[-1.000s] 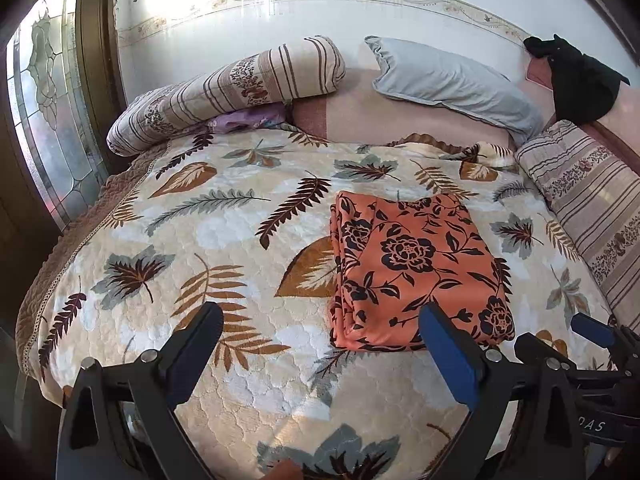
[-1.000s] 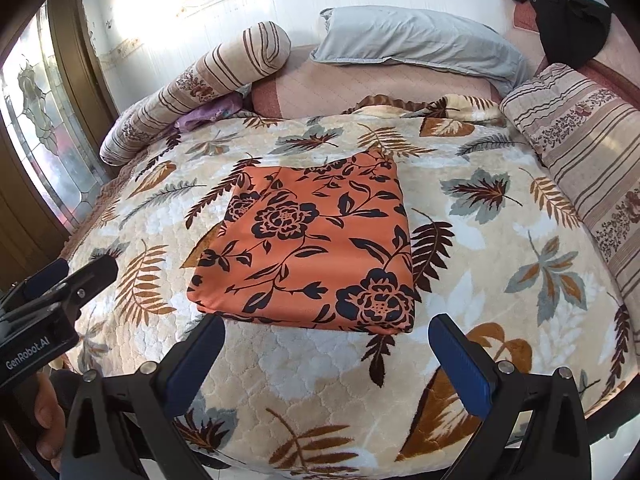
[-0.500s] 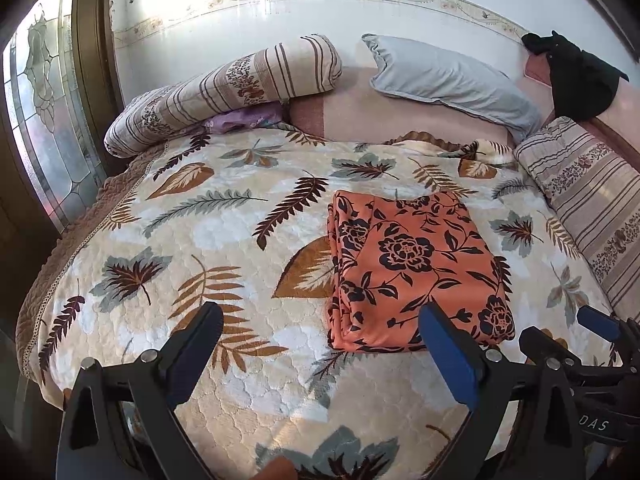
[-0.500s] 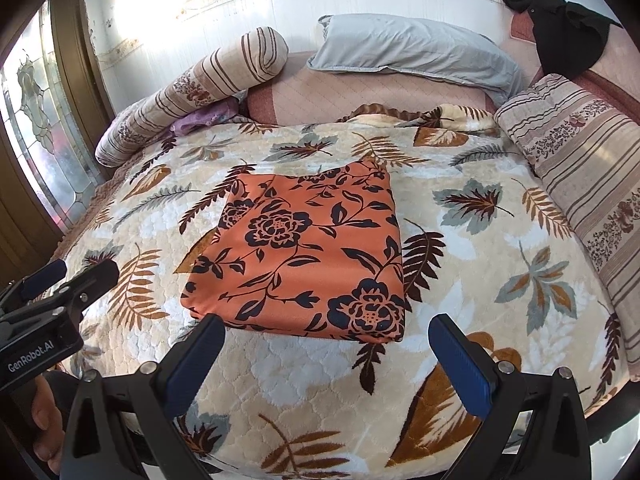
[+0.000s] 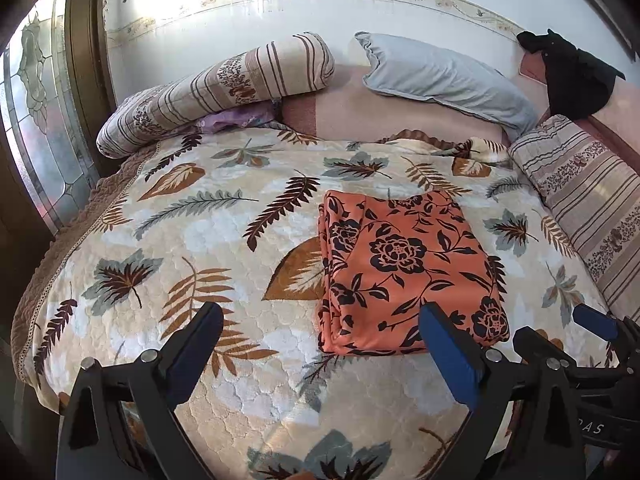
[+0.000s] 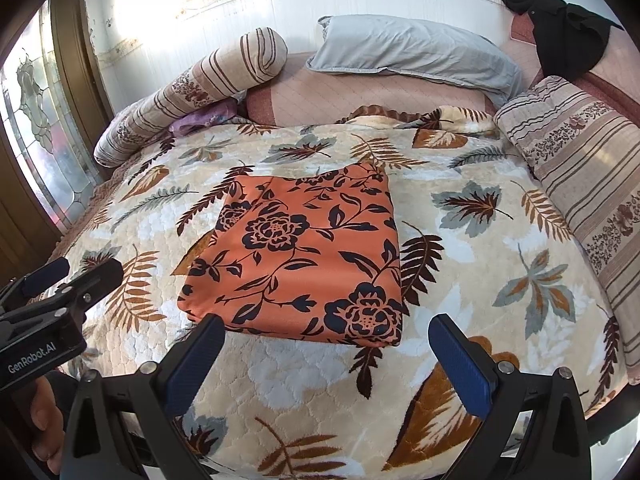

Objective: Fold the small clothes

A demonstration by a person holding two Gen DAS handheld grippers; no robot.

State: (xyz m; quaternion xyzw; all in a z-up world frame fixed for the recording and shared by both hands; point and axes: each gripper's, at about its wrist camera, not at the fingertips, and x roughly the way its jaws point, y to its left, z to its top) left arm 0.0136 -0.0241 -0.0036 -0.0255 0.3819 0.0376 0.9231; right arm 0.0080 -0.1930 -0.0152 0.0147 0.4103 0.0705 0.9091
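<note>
While both of my claws hang over the near edge of the bed, neither one holds anything: my left claw (image 5: pixel 320 336) stands with its blue-padded fingers spread wide apart, and my right claw (image 6: pixel 326 346) is spread just as wide, with only the quilt showing between the pads. In the right wrist view my left claw (image 6: pixel 60 292) juts in from the left, gripped by my hand (image 6: pixel 40 424) low in the corner; in the left wrist view the tip of my right claw (image 5: pixel 592 322) shows at the right edge.

Just beyond the fingertips lies the folded orange cloth with a black flower print (image 6: pixel 304 256), flat in a neat rectangle on the cream quilted bedspread printed with brown and grey leaves (image 6: pixel 460 220), its stacked edges showing along its left side (image 5: pixel 326 272). It touches neither claw.

Farther back, a striped beige bolster (image 5: pixel 224 88) leans at the left with a bit of purple fabric (image 5: pixel 232 120) tucked under it, a pale grey pillow (image 6: pixel 408 54) rests against the white wall (image 5: pixel 240 12), and a second striped cushion (image 6: pixel 580 168) runs along the right. A black garment (image 5: pixel 576 76) is draped at the far right corner. A wooden-framed patterned glass door (image 5: pixel 36 132) stands at the left.
</note>
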